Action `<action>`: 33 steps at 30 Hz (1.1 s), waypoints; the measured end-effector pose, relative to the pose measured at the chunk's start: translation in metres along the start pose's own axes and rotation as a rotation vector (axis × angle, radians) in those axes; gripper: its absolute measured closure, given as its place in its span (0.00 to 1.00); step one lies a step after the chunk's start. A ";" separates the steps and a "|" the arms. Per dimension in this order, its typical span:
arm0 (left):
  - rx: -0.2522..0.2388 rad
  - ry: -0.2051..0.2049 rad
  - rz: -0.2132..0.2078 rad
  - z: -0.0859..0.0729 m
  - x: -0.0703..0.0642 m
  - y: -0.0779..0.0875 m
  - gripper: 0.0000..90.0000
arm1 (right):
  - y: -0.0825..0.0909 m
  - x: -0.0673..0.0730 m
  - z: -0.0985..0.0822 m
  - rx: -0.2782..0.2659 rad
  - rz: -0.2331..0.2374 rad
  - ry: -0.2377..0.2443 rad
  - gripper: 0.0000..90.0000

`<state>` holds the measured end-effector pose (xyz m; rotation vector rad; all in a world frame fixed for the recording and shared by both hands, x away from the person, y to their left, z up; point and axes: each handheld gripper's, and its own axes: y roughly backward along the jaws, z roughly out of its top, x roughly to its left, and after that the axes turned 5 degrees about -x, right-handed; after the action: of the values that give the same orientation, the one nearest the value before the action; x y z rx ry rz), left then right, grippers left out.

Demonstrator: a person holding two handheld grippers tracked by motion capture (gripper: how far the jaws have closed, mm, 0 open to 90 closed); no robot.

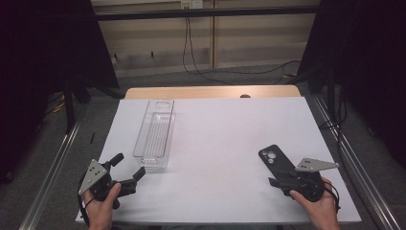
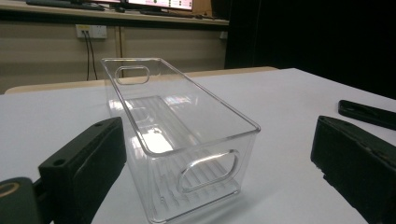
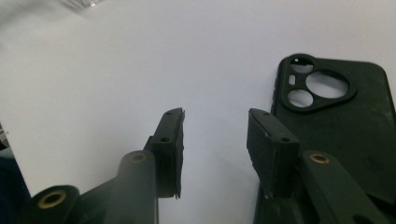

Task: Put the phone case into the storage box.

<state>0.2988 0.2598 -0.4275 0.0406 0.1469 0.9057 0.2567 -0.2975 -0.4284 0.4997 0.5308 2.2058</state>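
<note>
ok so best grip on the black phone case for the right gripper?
Judging by its pose, take the phone case across its long side edges, coming from above. It lies flat on the white table, and the right gripper, open, sits beside its near end.

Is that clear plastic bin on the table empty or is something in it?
Empty. The clear bin stands upright, with its ribbed floor bare; the black phone case lies outside it.
</note>
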 end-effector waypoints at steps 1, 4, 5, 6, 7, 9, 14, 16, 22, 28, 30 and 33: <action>0.001 0.003 0.000 0.000 0.000 0.000 0.04 | 0.001 0.000 0.000 -0.010 0.007 -0.006 0.56; 0.001 0.000 0.000 0.000 0.000 0.000 0.04 | -0.001 -0.001 0.001 -0.011 -0.003 -0.025 0.34; 0.002 -0.001 0.001 0.000 0.001 0.000 0.04 | -0.001 -0.001 0.001 -0.013 -0.022 -0.024 0.28; 0.002 -0.001 0.002 0.000 0.001 0.000 0.04 | -0.002 -0.001 0.001 -0.006 -0.037 -0.020 0.21; 0.003 -0.001 0.002 0.000 0.001 0.000 0.04 | -0.002 -0.001 0.002 -0.003 -0.049 -0.030 0.15; 0.005 0.001 0.001 0.000 0.000 0.000 0.04 | -0.002 -0.002 0.004 -0.009 -0.049 -0.045 0.12; 0.001 0.000 0.003 0.000 0.002 0.001 0.04 | -0.003 -0.006 0.005 -0.017 -0.079 -0.058 0.08; 0.004 0.000 0.003 0.000 0.002 0.000 0.04 | -0.004 -0.007 0.006 -0.017 -0.099 -0.058 0.08; 0.006 0.003 0.004 0.000 0.002 0.000 0.04 | 0.001 -0.016 0.013 0.001 -0.086 -0.061 0.07; 0.006 -0.001 -0.001 0.000 0.001 -0.001 0.04 | 0.006 -0.030 0.015 0.074 -0.159 -0.116 0.04; 0.008 0.001 0.000 0.000 0.002 -0.001 0.04 | 0.007 -0.036 0.017 0.089 -0.190 -0.120 0.04; 0.007 0.003 0.000 0.000 0.002 -0.001 0.04 | 0.002 -0.044 0.020 0.115 -0.179 -0.141 0.03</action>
<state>0.3006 0.2605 -0.4282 0.0460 0.1527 0.9057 0.2924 -0.3285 -0.4184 0.6382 0.6052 1.9612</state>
